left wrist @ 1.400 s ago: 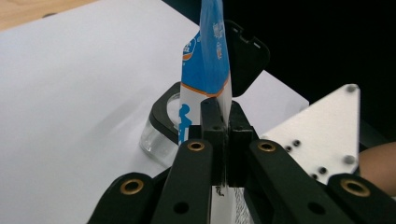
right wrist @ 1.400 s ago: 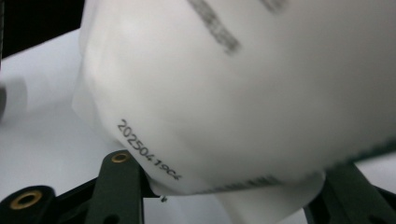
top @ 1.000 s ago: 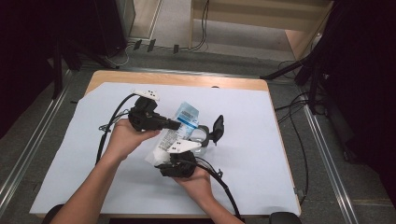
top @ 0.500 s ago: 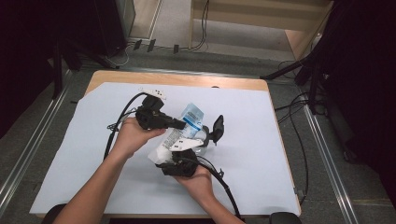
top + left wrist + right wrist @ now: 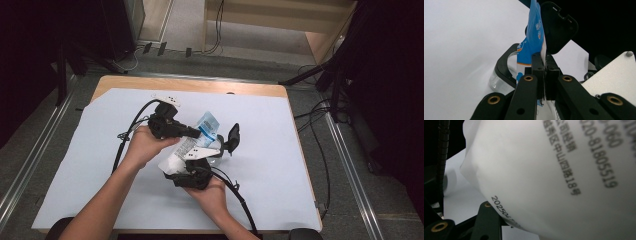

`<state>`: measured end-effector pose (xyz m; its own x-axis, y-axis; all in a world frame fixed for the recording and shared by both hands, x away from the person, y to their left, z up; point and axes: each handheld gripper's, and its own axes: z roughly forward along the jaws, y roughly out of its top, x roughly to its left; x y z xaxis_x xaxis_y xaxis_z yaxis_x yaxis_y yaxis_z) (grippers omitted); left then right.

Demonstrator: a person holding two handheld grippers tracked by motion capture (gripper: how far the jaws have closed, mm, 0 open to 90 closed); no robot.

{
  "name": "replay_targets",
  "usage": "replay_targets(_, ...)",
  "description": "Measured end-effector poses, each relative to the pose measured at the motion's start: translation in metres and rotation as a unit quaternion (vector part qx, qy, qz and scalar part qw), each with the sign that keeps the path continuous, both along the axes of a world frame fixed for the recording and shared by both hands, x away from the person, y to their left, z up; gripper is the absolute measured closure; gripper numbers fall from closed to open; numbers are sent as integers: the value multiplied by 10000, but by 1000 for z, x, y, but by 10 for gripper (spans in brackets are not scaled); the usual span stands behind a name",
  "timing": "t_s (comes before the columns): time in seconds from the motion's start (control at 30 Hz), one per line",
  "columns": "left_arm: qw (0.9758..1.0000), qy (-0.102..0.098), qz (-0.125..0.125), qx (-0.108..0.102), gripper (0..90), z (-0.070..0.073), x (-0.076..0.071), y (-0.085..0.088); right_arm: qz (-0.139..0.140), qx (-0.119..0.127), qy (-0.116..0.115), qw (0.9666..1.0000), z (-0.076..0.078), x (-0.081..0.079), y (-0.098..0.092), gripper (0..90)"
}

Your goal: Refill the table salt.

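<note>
We see the table, covered by a white sheet, across the centre of the high view. At mid-frame lies a clear container with a black rim and a black hinged lid standing open at its right. A blue-and-white pouch rises over the container; its white printed end reaches down-left toward the lower hand. The left gripper has its jaws fully closed on the pouch's edge, at centre of the left gripper view. The right gripper sits below centre; we cannot tell how its jaws stand, as the pouch hides them.
</note>
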<state>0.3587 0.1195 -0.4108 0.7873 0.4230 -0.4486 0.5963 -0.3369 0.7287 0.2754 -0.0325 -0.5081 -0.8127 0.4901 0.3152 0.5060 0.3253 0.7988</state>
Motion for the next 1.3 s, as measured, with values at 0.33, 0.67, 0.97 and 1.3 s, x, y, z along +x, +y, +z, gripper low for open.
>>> replay_targets(0.33,10000,-53,21,5,900,-1,2,-5,43,2,-5,10000,0,2,-1,436)
replay_targets(0.67,10000,-24,17,-7,900,-2,3,-5,11,241,153,9996,1,2,-5,514)
replay_targets(0.97,10000,-48,8,31,865,0,1,-3,-34,476,282,9985,2,2,-8,526)
replay_targets(1.3,9997,-189,66,114,896,0,-2,-6,53,619,451,9970,3,3,-7,522)
